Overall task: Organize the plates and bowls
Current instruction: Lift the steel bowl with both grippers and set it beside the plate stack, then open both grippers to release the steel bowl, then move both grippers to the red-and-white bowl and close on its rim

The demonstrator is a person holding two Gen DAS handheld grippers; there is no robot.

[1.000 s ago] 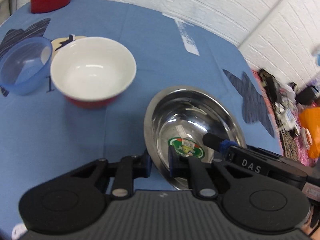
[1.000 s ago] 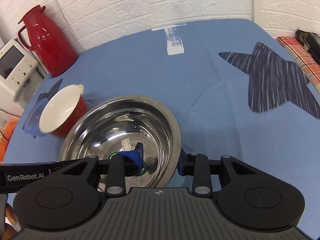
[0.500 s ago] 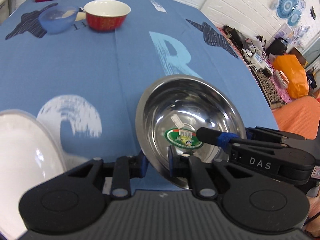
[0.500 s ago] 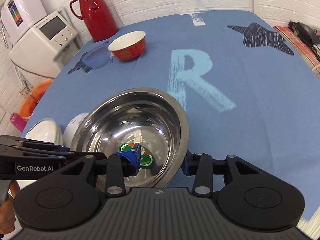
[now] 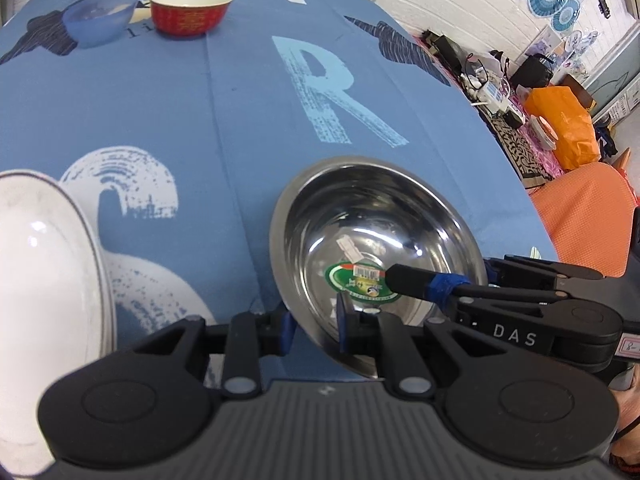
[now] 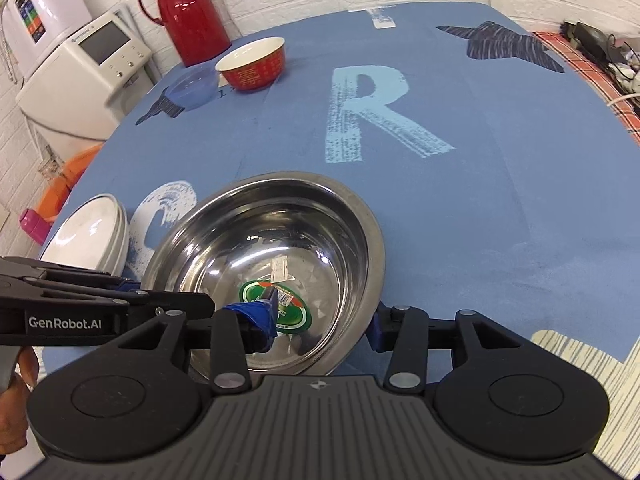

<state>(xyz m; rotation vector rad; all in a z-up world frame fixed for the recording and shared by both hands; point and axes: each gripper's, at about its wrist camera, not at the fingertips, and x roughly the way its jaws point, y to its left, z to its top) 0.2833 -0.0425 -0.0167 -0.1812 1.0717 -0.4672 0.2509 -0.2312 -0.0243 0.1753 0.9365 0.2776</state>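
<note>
Carried back from beside the red bowl point(image 6: 253, 65) and blue bowl point(image 6: 191, 88), the steel bowl point(image 5: 376, 256) now hangs near the table's front edge, just beside the white plates point(image 6: 86, 236). Both claws pinch its rim from opposite sides: the left gripper point(image 5: 313, 327) on the near-left wall, the right gripper point(image 6: 324, 322) across the right wall. This looks like the carry step. Next, I'd judge, comes lowering it level by the stack, then easing both claws apart together.

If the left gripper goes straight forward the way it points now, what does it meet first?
The left gripper already clamps the steel bowl. Beyond the bowl only bare blue tablecloth seems ahead, though depth is unclear.
</note>
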